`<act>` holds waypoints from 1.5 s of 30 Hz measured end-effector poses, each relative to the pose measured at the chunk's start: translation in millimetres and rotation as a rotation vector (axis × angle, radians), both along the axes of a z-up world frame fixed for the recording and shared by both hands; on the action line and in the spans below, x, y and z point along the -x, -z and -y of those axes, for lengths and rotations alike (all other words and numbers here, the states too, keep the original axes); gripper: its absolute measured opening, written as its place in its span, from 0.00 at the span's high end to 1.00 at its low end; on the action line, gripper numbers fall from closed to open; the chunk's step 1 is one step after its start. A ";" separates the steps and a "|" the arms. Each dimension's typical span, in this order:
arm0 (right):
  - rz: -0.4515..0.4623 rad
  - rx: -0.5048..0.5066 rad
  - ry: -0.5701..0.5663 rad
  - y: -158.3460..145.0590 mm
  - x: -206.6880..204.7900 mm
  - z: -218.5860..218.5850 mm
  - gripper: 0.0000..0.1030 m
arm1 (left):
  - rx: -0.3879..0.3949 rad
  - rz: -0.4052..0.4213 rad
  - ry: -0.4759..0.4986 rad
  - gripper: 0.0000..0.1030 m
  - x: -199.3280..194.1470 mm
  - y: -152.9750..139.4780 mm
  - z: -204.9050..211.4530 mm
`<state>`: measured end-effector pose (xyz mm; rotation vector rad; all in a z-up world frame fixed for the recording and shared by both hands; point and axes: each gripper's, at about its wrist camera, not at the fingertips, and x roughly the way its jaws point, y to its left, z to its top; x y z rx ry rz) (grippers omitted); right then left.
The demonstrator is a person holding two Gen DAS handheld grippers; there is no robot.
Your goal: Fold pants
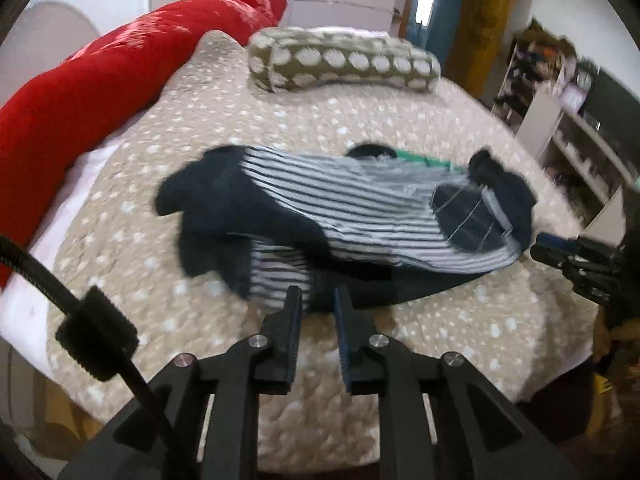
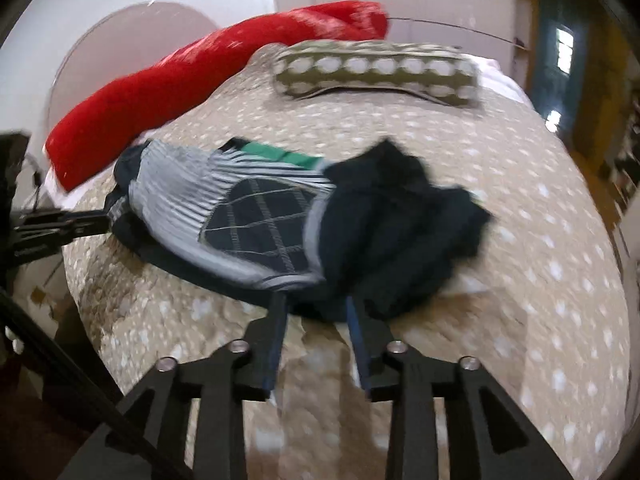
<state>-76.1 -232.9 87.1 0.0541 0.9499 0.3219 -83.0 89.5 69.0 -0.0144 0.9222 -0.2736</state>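
The pants [image 1: 340,216] lie crumpled on the bed: dark navy cloth with a grey-and-white striped lining, a checked pocket patch and a green strip at the far edge. They also show in the right wrist view [image 2: 280,224]. My left gripper [image 1: 318,296] is open, its fingertips at the near edge of the pants. My right gripper [image 2: 316,304] is open, its fingertips at the near edge of the dark cloth. The right gripper also shows at the right of the left wrist view [image 1: 560,248]. The left gripper shows at the left of the right wrist view [image 2: 80,222].
The bed has a beige bedspread with white spots [image 1: 400,128]. A long red cushion [image 1: 100,92] lies along its left side. A spotted olive bolster [image 1: 344,60] lies at the far end. Shelves [image 1: 568,100] stand to the right of the bed.
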 end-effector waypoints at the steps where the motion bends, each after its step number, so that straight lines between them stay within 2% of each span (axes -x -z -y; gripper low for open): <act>1: 0.007 -0.006 0.030 -4.3 0.5 7.6 0.66 | 0.033 0.012 -0.011 0.79 4.4 -8.9 -8.4; 3: 0.037 -0.024 0.104 -16.1 -0.4 23.0 0.66 | 0.081 0.050 -0.031 0.74 4.7 -26.3 -17.9; 6: 0.062 -0.060 0.133 -29.0 -17.4 22.0 0.58 | 0.126 0.097 -0.075 0.51 -12.0 -41.3 -16.3; 8: 0.086 -0.044 0.124 -33.5 -28.9 4.3 0.53 | 0.122 0.119 -0.110 0.51 -25.8 -39.0 -11.3; 9: 0.092 -0.019 0.115 -32.9 -35.1 -7.2 0.46 | 0.095 0.125 -0.133 0.51 -36.9 -31.7 -6.0; 11: 0.096 0.059 0.100 -25.7 -49.5 -36.3 0.40 | -0.020 0.111 -0.195 0.51 -52.8 -14.1 3.5; 14: 0.081 0.189 0.049 -4.1 -64.6 -71.3 0.41 | -0.099 0.046 -0.222 0.55 -61.0 15.8 11.2; 16: 0.060 0.265 0.017 8.9 -70.5 -79.0 0.61 | -0.142 0.025 -0.233 0.56 -58.4 32.4 12.7; 17: 0.054 0.288 0.031 12.0 -71.1 -73.3 0.78 | -0.151 0.021 -0.231 0.56 -56.7 37.3 13.5; 18: 0.048 0.278 0.071 13.5 -70.7 -59.0 0.79 | -0.165 0.031 -0.227 0.56 -53.4 40.6 14.9; 21: 0.013 0.197 0.225 15.0 -59.7 -1.9 0.79 | -0.199 0.061 -0.210 0.56 -45.3 41.4 20.1; 22: 0.004 0.136 0.286 14.5 -50.5 23.7 0.79 | -0.190 0.065 -0.212 0.56 -44.3 41.7 19.5; 24: 0.007 0.086 0.416 11.0 -30.2 64.2 0.60 | -0.162 0.066 -0.224 0.56 -44.0 43.0 16.3; 26: 0.011 0.116 0.555 7.6 -11.1 98.5 0.59 | -0.138 0.073 -0.234 0.54 -43.9 45.6 14.4; 28: 0.020 -0.038 0.621 3.1 7.6 130.0 0.59 | -0.135 0.083 -0.237 0.53 -44.8 46.6 14.1; 30: 0.034 -0.233 0.616 -0.9 17.8 145.3 0.56 | -0.144 0.090 -0.236 0.52 -43.5 47.4 16.4; 33: 0.049 -0.393 0.541 -3.8 12.3 136.4 0.47 | -0.138 0.086 -0.236 0.51 -44.3 47.2 15.8; 34: 0.052 -0.405 0.522 -5.1 8.6 128.9 0.45 | -0.131 0.081 -0.236 0.51 -44.6 47.0 14.8; 36: 0.038 -0.387 0.481 -1.5 -10.8 104.8 0.33 | -0.115 0.074 -0.234 0.50 -44.8 47.0 12.9; 39: -0.045 -0.388 0.458 21.0 -39.4 82.0 0.31 | -0.106 0.073 -0.233 0.49 -45.2 48.1 12.4; 42: -0.120 -0.466 0.497 48.4 -54.9 78.5 0.30 | -0.104 0.079 -0.233 0.49 -44.9 48.7 11.5; 43: -0.101 -0.486 0.514 51.0 -57.7 79.6 0.32 | -0.103 0.080 -0.232 0.49 -44.7 48.7 11.4; 45: -0.143 -0.595 0.490 54.7 -63.0 84.8 0.84 | -0.099 0.077 -0.234 0.49 -44.4 48.4 11.0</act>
